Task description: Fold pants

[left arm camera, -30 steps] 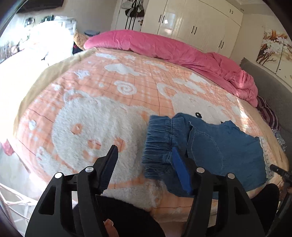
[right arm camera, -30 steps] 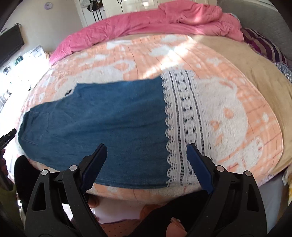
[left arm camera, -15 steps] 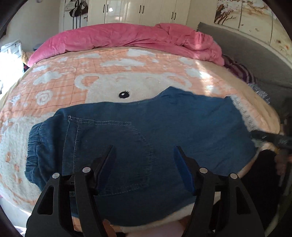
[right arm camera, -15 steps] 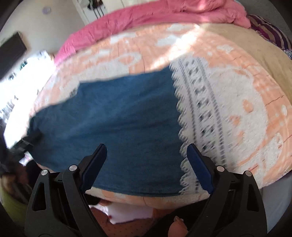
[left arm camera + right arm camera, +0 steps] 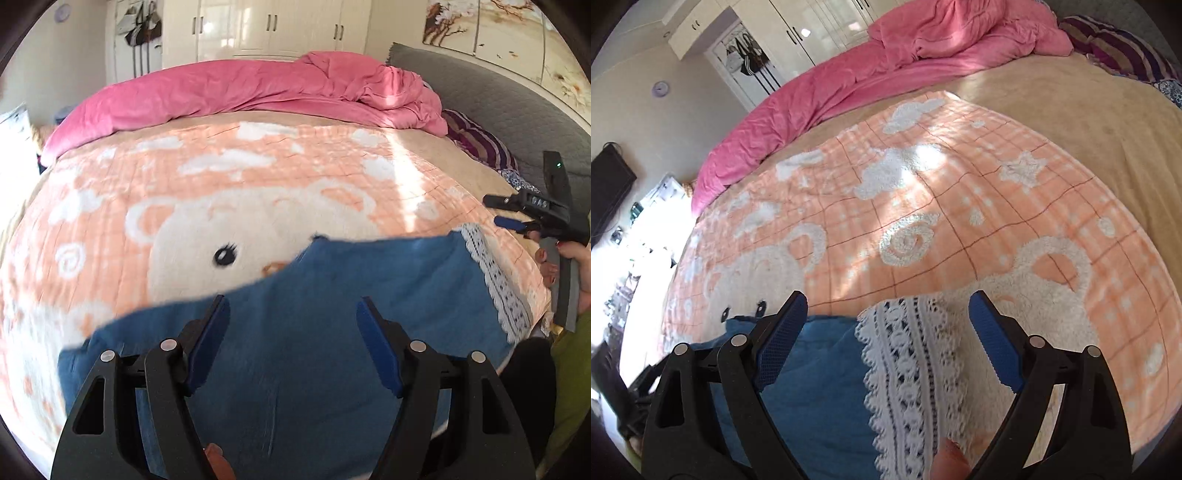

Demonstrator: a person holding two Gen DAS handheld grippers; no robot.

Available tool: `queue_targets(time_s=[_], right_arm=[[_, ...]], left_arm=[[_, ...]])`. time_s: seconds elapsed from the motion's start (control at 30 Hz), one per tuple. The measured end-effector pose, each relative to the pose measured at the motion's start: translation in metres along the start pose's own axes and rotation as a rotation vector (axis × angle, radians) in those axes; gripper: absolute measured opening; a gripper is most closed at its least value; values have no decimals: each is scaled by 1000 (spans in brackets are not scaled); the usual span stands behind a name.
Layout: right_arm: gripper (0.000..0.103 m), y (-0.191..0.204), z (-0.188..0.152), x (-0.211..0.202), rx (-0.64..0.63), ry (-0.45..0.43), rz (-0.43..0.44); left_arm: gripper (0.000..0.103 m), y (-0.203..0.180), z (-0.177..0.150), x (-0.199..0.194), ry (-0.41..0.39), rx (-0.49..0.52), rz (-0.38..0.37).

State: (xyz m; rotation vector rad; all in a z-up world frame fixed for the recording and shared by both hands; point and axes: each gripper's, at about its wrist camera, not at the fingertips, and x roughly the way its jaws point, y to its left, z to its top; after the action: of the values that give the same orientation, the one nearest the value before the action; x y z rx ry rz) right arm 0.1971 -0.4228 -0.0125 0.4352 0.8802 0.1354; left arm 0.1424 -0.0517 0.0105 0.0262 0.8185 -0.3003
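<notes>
In the left wrist view, the blue denim pants are seen spread flat along the near edge of the peach bear-patterned blanket, their white lace hem lying toward the right. The left gripper is held above the denim; its jaws have just been opening, and nothing is pinched between the blue pads. At the far right, the right gripper is seen in a hand, past the lace.

In the right wrist view, the right gripper is shown wide open over the lace hem, with no fabric clamped. A pink duvet is bunched along the bed's far side.
</notes>
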Motion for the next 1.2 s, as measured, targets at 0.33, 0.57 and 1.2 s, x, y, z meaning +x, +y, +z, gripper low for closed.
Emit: queue_targets(time_s=[0.33,0.57,1.2], right_arm=[[71,-43,-15,36,62,98,133],[39,-44,-18,50,9,140,170],[14,-31,-25,24,-71,-6,188]], left_arm=[[70,19,39,83,156,-75,-181],[70,10,37,114,190,-25,-219],[8,8,38,143,187,-88,-393]])
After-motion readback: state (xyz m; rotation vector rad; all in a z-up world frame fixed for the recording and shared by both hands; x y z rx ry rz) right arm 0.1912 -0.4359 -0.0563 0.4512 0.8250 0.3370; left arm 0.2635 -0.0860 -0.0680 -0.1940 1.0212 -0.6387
